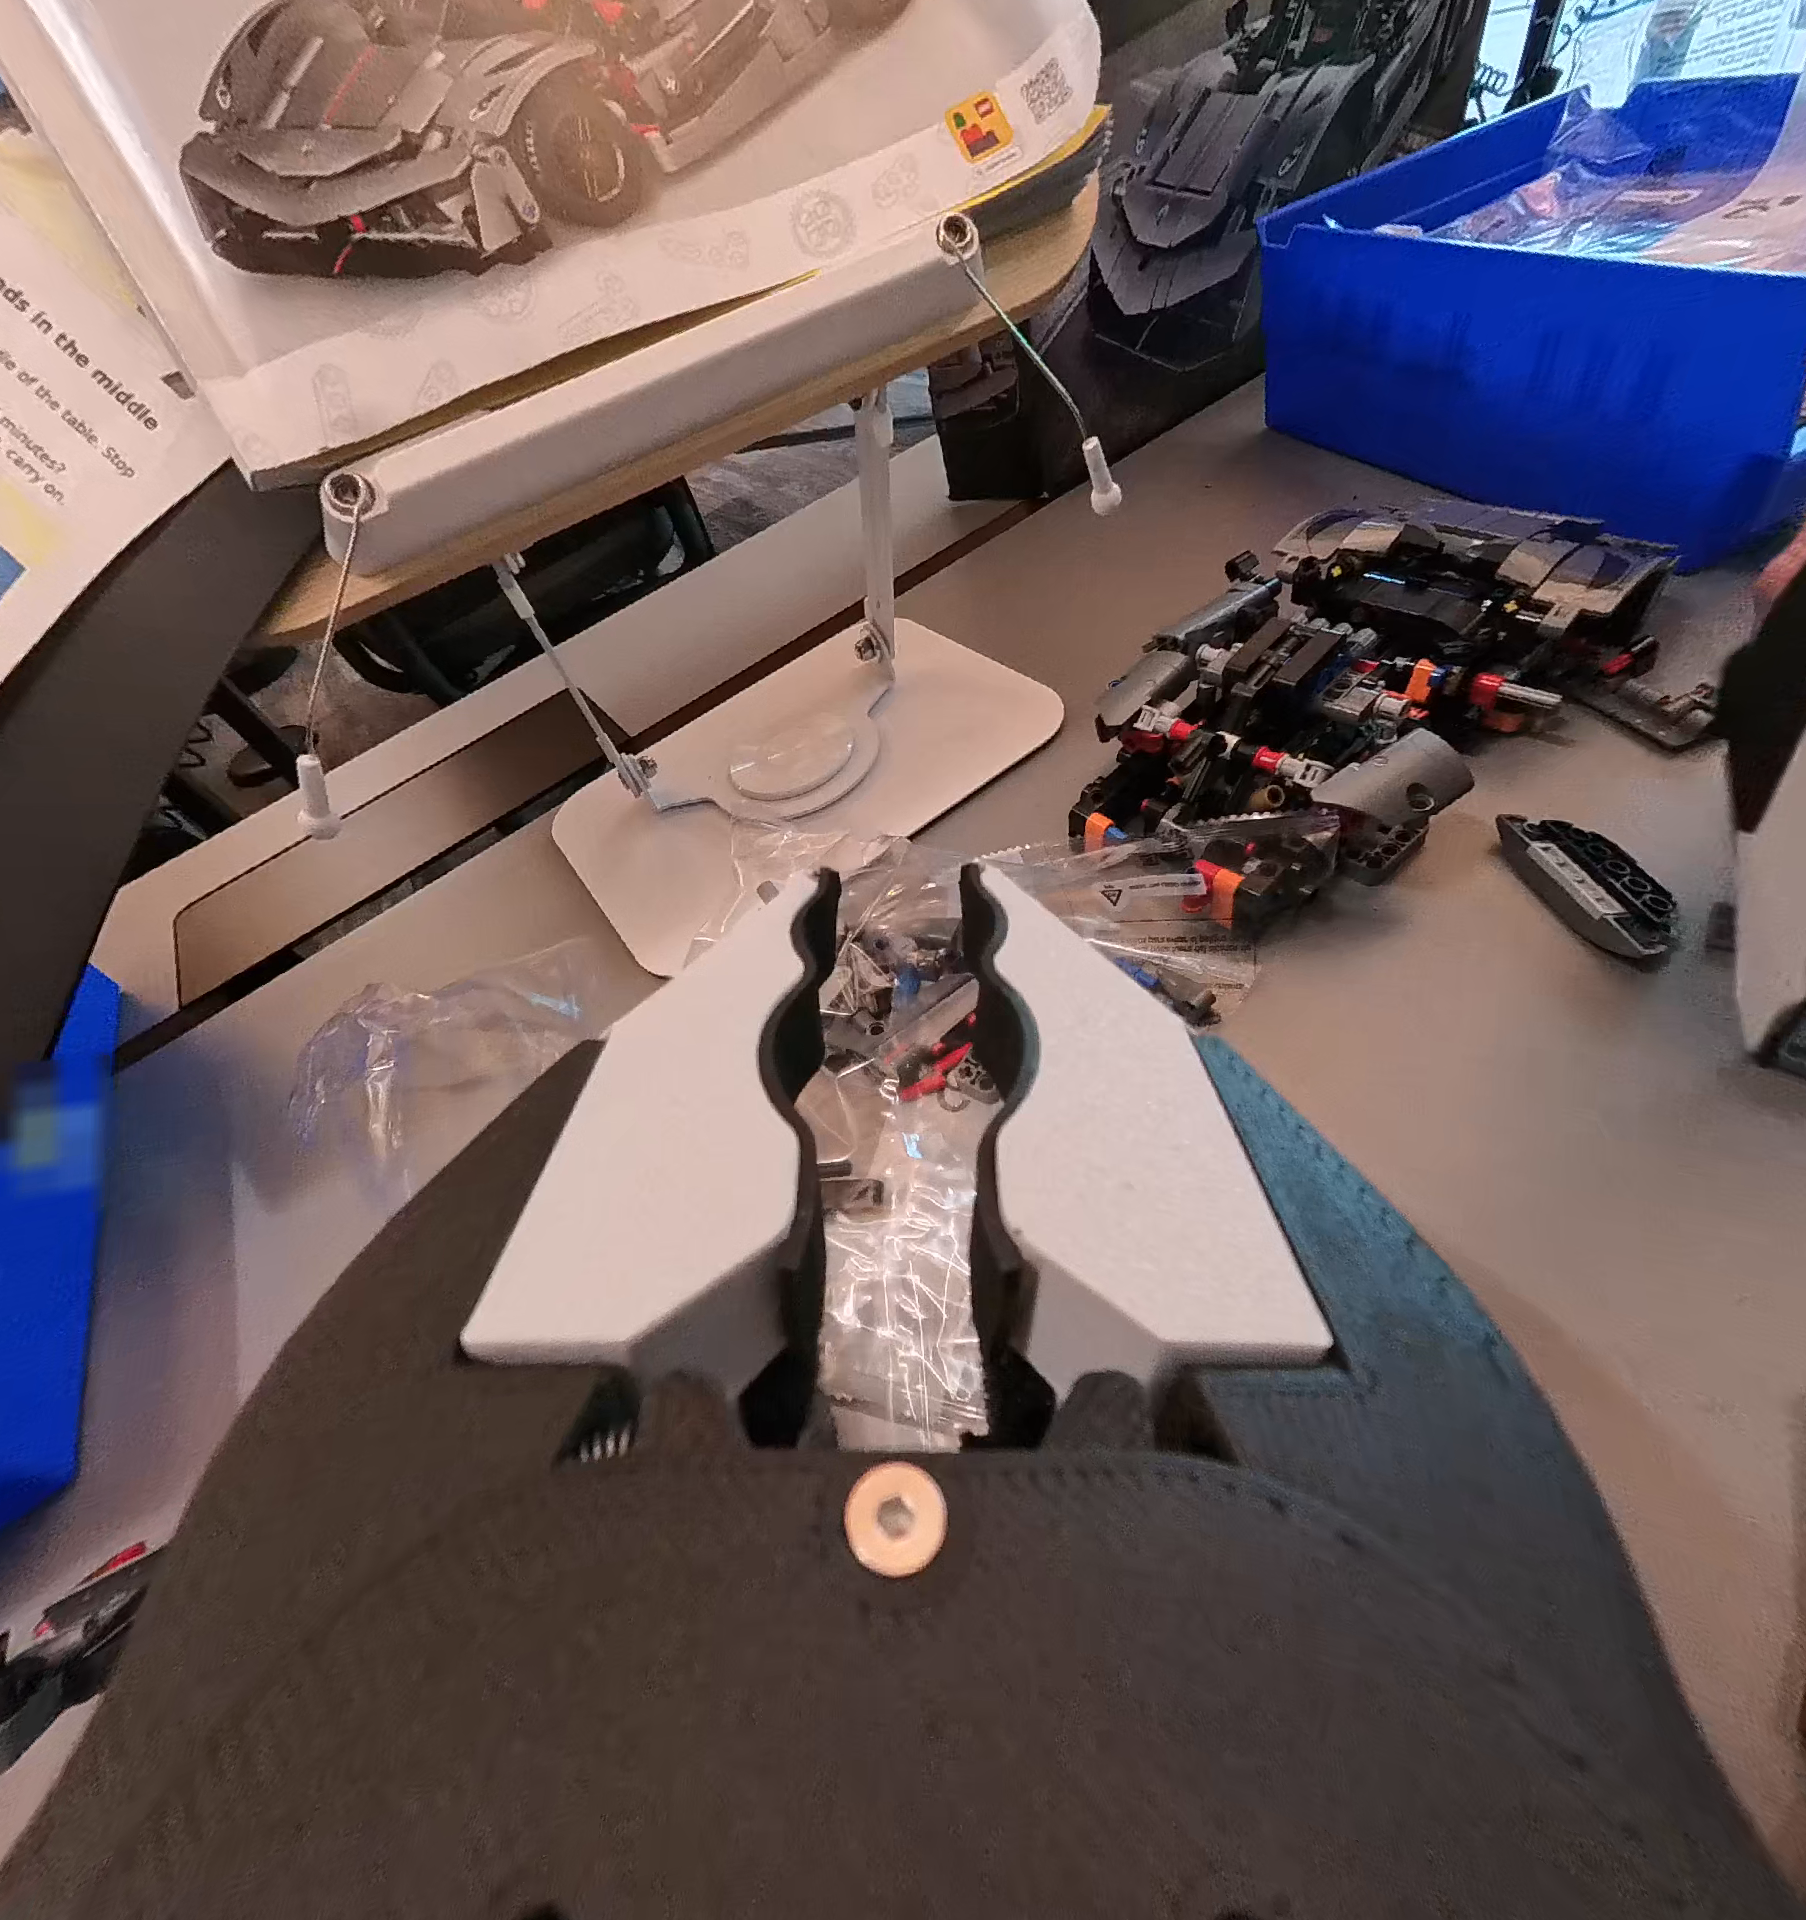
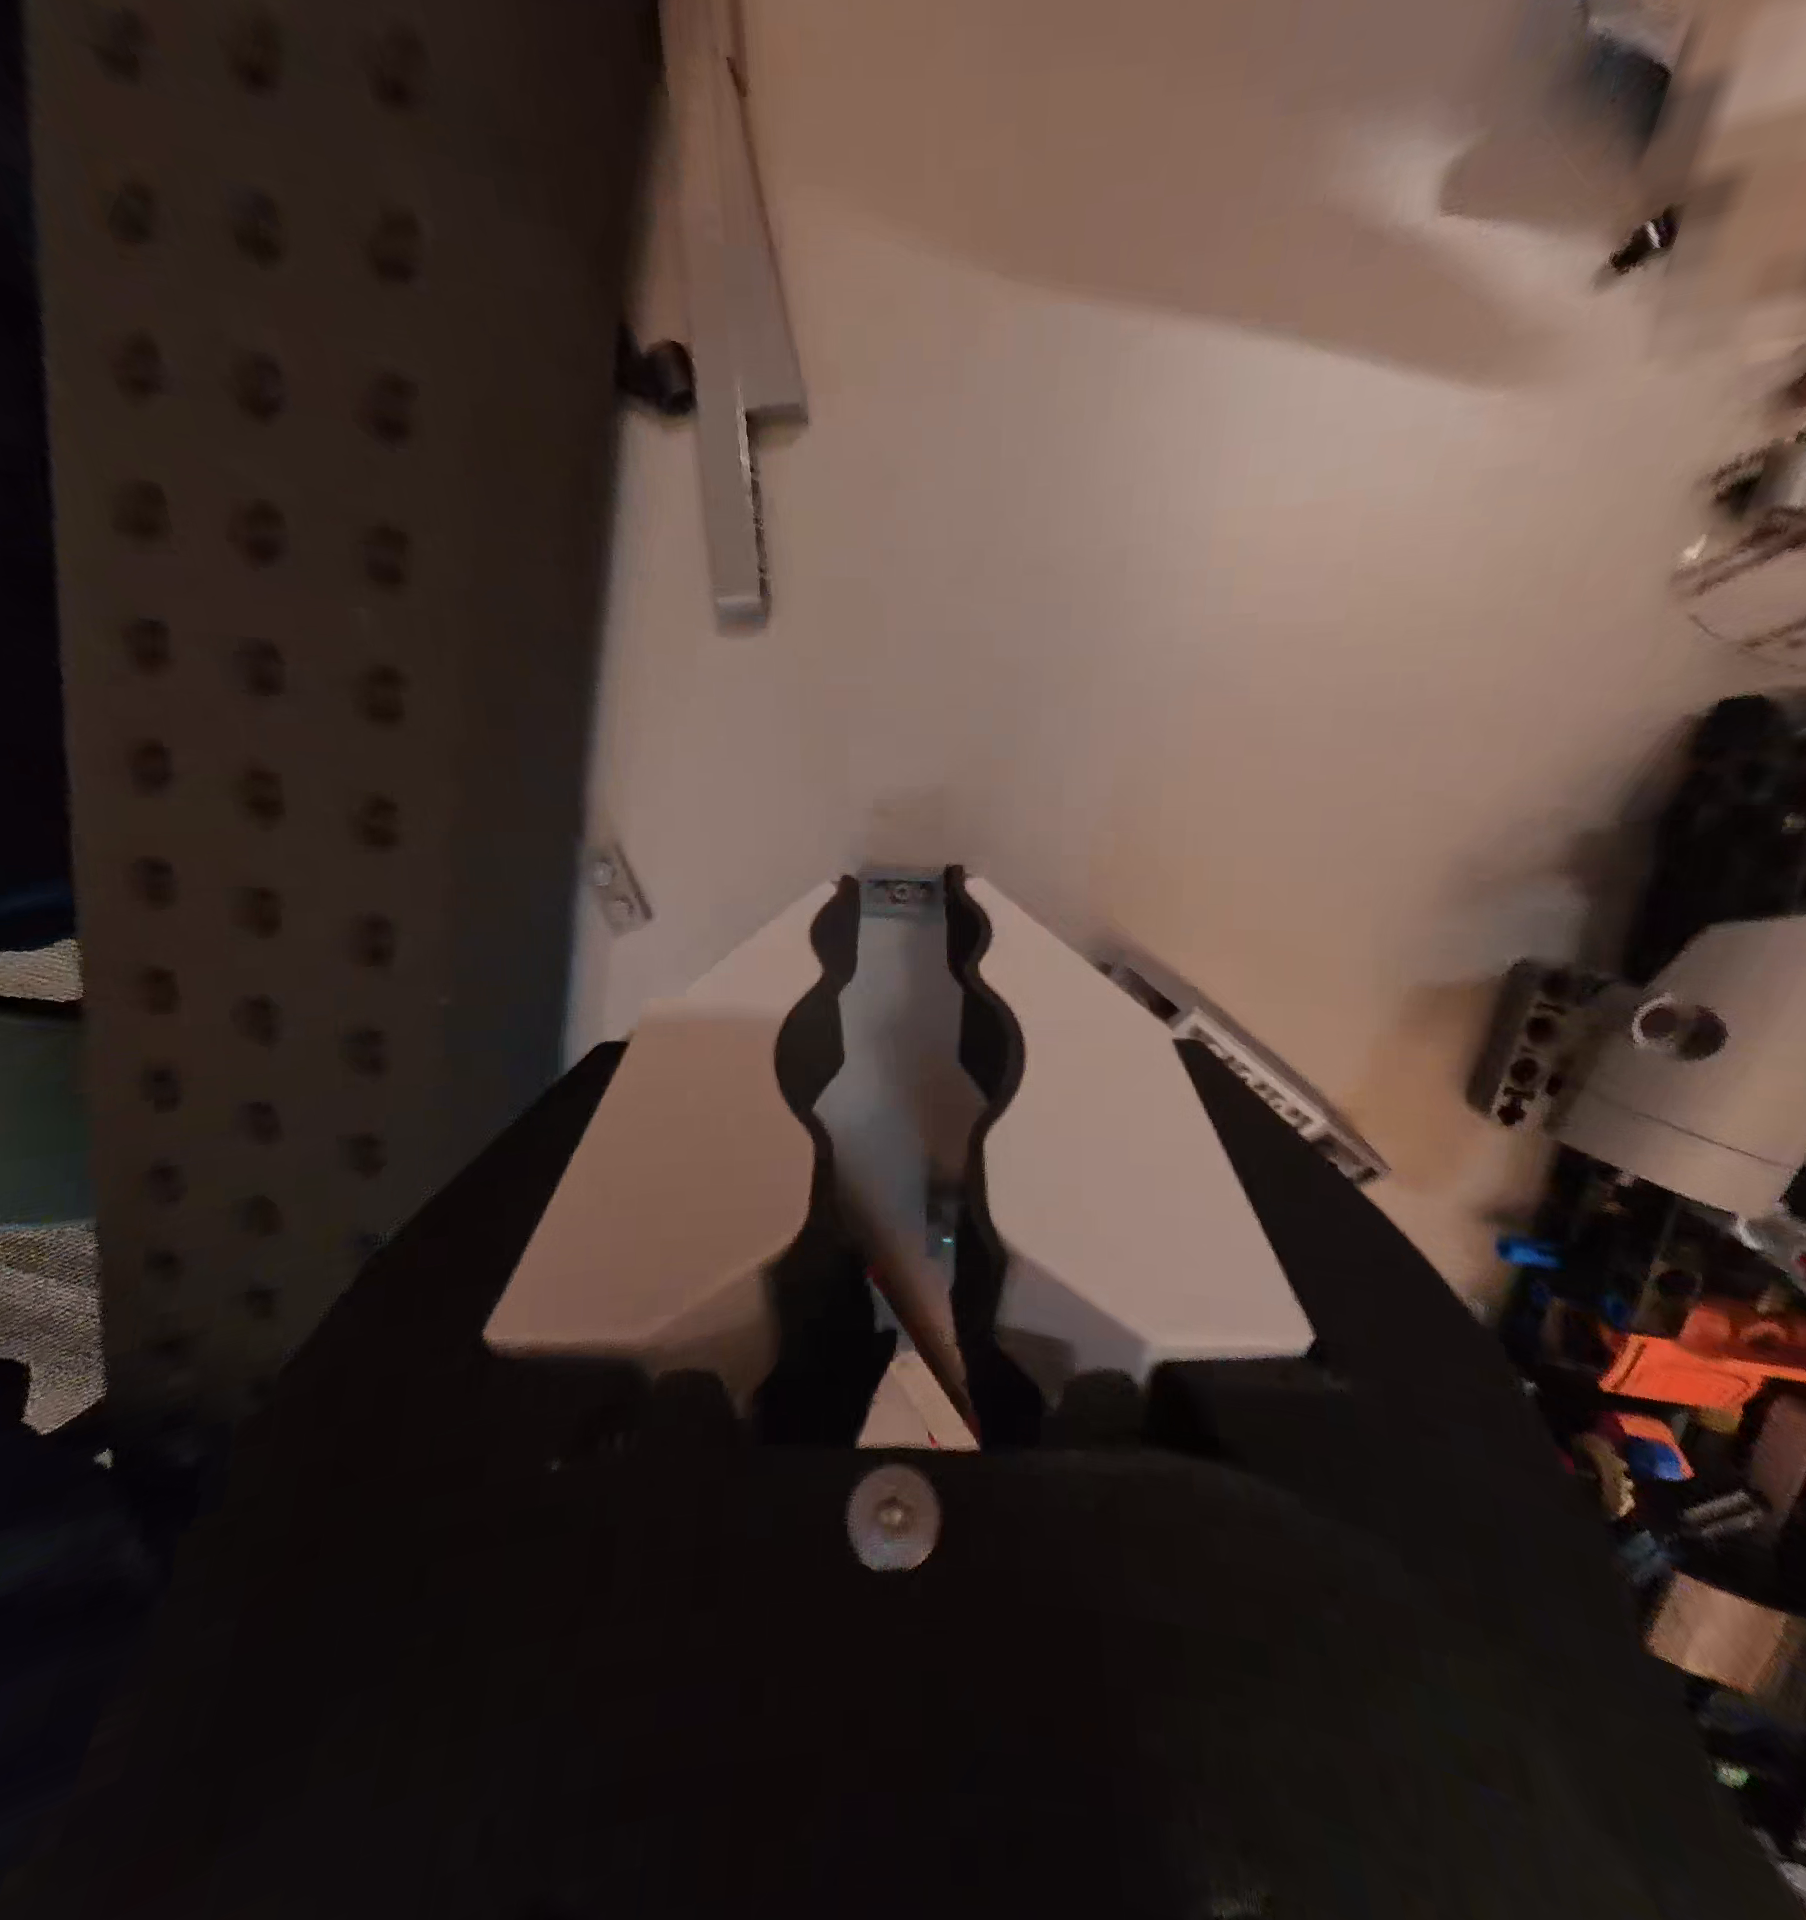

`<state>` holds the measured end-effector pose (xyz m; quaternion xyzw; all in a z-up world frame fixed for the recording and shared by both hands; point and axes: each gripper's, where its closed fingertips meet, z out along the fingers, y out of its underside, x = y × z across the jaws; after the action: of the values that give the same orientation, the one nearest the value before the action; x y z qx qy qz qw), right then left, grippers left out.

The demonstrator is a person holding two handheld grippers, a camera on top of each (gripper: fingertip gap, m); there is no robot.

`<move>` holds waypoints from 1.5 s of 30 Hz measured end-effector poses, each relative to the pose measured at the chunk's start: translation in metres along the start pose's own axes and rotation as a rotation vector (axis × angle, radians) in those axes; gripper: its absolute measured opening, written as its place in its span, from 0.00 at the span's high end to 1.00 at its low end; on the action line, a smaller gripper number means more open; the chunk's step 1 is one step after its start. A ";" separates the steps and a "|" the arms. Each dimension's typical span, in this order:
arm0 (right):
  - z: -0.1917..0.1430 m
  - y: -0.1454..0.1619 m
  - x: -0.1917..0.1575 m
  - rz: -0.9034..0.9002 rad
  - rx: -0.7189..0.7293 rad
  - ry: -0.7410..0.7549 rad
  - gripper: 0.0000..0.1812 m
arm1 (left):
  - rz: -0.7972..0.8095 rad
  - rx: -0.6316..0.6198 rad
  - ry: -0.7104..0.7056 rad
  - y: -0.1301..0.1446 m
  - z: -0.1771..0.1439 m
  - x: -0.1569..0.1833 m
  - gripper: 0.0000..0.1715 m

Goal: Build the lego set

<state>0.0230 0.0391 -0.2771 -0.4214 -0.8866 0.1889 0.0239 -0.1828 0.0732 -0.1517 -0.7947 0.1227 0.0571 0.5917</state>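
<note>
Left gripper [image 1: 900,883]: lower centre of frame, jaws narrowly parted, nothing clamped.
Right gripper [image 2: 904,883]: lower centre of frame, jaws closed on small grey piece [image 2: 902,891] at tips.

Car model: a part-built dark grey and black Lego car [image 1: 1398,707] lies flat on the desk [image 1: 1398,1143], with red, orange and blue pins showing in its open frame.
Parts bag: a clear plastic bag [image 1: 899,1039] of small grey, blue and red pieces lies on the desk just in front of the car, its torn edge overlapping the car's front corner.
Loose panel: a dark curved studded piece [image 1: 1590,899] lies on the desk just right of the car.
Held piece: a small grey plate [image 2: 904,894] sits between the right tool's [image 2: 904,883] tips.
Long plates: grey strips [image 2: 738,416] lie on the desk.
</note>
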 end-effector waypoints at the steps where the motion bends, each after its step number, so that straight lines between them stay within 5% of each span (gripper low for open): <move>1: 0.000 0.000 0.000 0.003 0.006 -0.005 0.92 | -0.001 -0.002 -0.002 0.001 0.000 -0.001 0.88; 8: -0.005 -0.026 0.011 -0.048 0.089 0.039 0.93 | -0.006 0.004 -0.001 -0.001 0.000 -0.001 0.88; 12: -0.020 -0.082 0.079 -0.038 0.207 0.300 0.92 | -0.009 0.002 0.002 0.000 0.001 -0.001 0.88; 15: -0.035 -0.090 0.132 0.106 0.205 0.491 0.75 | -0.013 -0.002 -0.005 0.002 0.001 -0.003 0.88; 17: -0.045 -0.096 0.120 0.084 0.284 0.448 0.80 | -0.020 0.000 -0.007 0.003 -0.001 -0.005 0.88; 19: -0.056 -0.079 0.110 0.062 0.250 0.478 0.83 | -0.027 0.013 -0.010 0.000 -0.003 -0.007 0.88; 22: -0.054 -0.041 0.068 0.063 0.146 0.332 0.91 | -0.024 0.022 -0.009 -0.002 -0.005 -0.007 0.88; 27: -0.029 0.029 0.021 0.100 -0.065 0.152 0.88 | -0.013 0.010 0.005 -0.001 -0.001 -0.002 0.88; 35: -0.015 0.037 0.021 0.092 -0.061 0.134 0.97 | -0.019 -0.003 -0.002 0.002 0.001 -0.003 0.88; 41: -0.026 -0.025 0.019 -0.044 0.077 0.133 0.97 | -0.018 0.004 0.001 0.000 0.002 -0.002 0.88; 45: -0.035 -0.079 0.097 -0.033 0.110 0.424 0.97 | -0.011 -0.009 0.014 0.004 0.003 0.000 0.88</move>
<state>-0.0905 0.0778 -0.2276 -0.4350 -0.8570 0.1435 0.2359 -0.1838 0.0751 -0.1563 -0.7985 0.1223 0.0490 0.5874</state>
